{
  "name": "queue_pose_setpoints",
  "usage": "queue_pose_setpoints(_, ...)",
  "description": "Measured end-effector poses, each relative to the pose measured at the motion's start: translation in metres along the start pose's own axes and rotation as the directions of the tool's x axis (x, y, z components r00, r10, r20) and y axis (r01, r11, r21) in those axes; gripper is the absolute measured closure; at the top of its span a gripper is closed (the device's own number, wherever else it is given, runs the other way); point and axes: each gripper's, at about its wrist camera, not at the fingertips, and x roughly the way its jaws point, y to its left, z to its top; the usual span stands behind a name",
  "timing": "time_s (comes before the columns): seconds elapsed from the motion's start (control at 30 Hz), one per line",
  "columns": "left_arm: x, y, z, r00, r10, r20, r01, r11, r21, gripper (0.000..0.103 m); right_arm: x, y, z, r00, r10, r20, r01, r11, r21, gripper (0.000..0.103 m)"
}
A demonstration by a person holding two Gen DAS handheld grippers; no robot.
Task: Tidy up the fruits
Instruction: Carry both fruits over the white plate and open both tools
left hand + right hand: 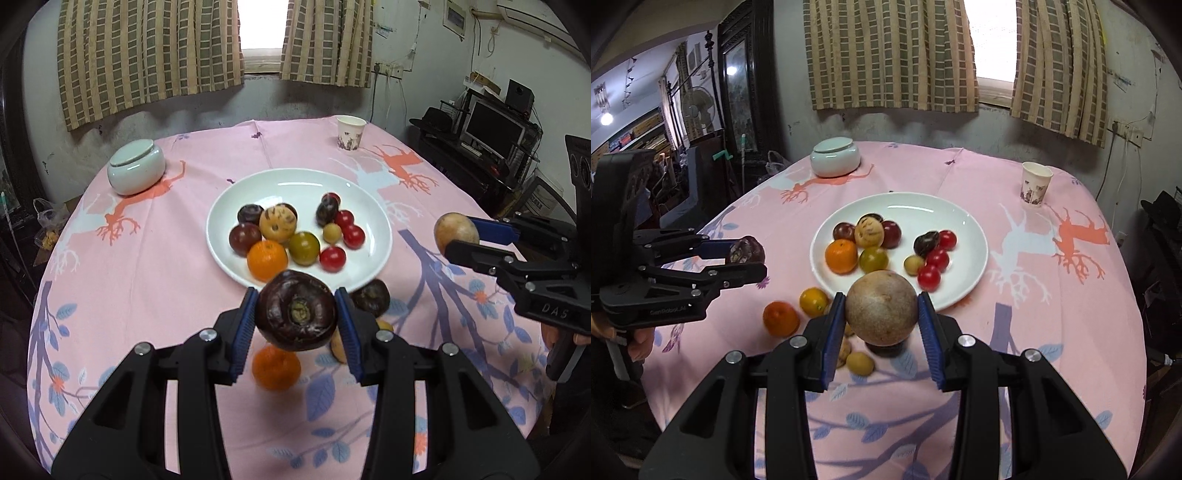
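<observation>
Floor fan [698, 107] in right view only

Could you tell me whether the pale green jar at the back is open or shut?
Shut: the pale green jar has its lid seated flat on top.

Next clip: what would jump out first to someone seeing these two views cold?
Each gripper holds a fruit in the air in front of the plate: the left gripper is shut on a dark purple fruit, the right gripper on a round tan fruit. Behind them a white plate in the middle of the pink tablecloth already carries a heap of small fruits. A few more, among them an orange, lie loose on the cloth near the plate's front rim.
</observation>
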Motion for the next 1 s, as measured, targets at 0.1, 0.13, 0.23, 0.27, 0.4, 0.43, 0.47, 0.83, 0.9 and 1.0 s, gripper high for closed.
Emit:
queue_pose_setpoints(0.1, 0.023, 0.005, 0.018, 1.000, 0.018, -0.010, -0.018, 1.000, -0.010, 0.060, 0.023, -0.005, 0.014, 1.000, -0.024, 0.006, 0.024, 1.000, 0.004, 0.063)
queue_pose_setpoints(0.13, 0.033, 0.007, 0.023, 1.000, 0.018, -0.025, -0.018, 1.000, -0.021, 0.060, 0.034, -0.008, 0.018, 1.000, -0.019, -0.005, 0.019, 1.000, 0.009, 0.063)
queue_pose_setpoints(0.23, 0.055, 0.013, 0.038, 0.999, 0.016, -0.037, -0.018, 0.999, -0.034, 0.060, 0.062, -0.015, 0.025, 0.998, -0.019, -0.053, 0.021, 0.999, 0.035, 0.064)
queue_pose_setpoints(0.27, 0.061, 0.015, 0.041, 0.999, 0.022, -0.037, -0.024, 0.999, -0.040, 0.060, 0.068, -0.016, 0.026, 0.998, -0.021, -0.059, 0.024, 0.999, 0.039, 0.063)
queue_pose_setpoints(0.4, 0.084, 0.019, 0.052, 0.998, 0.009, -0.059, -0.013, 0.998, -0.056, 0.060, 0.089, -0.021, 0.027, 0.996, -0.015, -0.083, 0.018, 0.999, 0.040, 0.064)
queue_pose_setpoints(0.43, 0.089, 0.019, 0.054, 0.998, 0.012, -0.063, -0.015, 0.998, -0.053, 0.060, 0.095, -0.022, 0.028, 0.996, -0.020, -0.088, 0.024, 0.999, 0.038, 0.064)
queue_pose_setpoints(0.47, 0.095, 0.020, 0.055, 0.998, 0.011, -0.068, -0.015, 0.999, -0.051, 0.060, 0.099, -0.023, 0.029, 0.996, -0.021, -0.092, 0.025, 0.999, 0.038, 0.064)
queue_pose_setpoints(0.83, 0.132, 0.024, 0.050, 0.991, -0.004, -0.133, -0.009, 0.995, -0.098, 0.053, 0.142, -0.030, 0.025, 0.990, -0.009, -0.140, 0.022, 0.996, 0.089, 0.060)
queue_pose_setpoints(0.9, 0.126, 0.028, 0.051, 0.993, 0.016, -0.116, -0.029, 0.993, -0.111, 0.043, 0.135, -0.033, 0.026, 0.993, -0.010, -0.121, 0.024, 0.993, 0.111, 0.048)
queue_pose_setpoints(1.0, 0.109, 0.033, 0.053, 0.997, 0.021, -0.079, -0.030, 0.992, -0.121, 0.035, 0.115, -0.038, 0.025, 0.997, -0.003, -0.076, 0.014, 0.991, 0.135, 0.042)
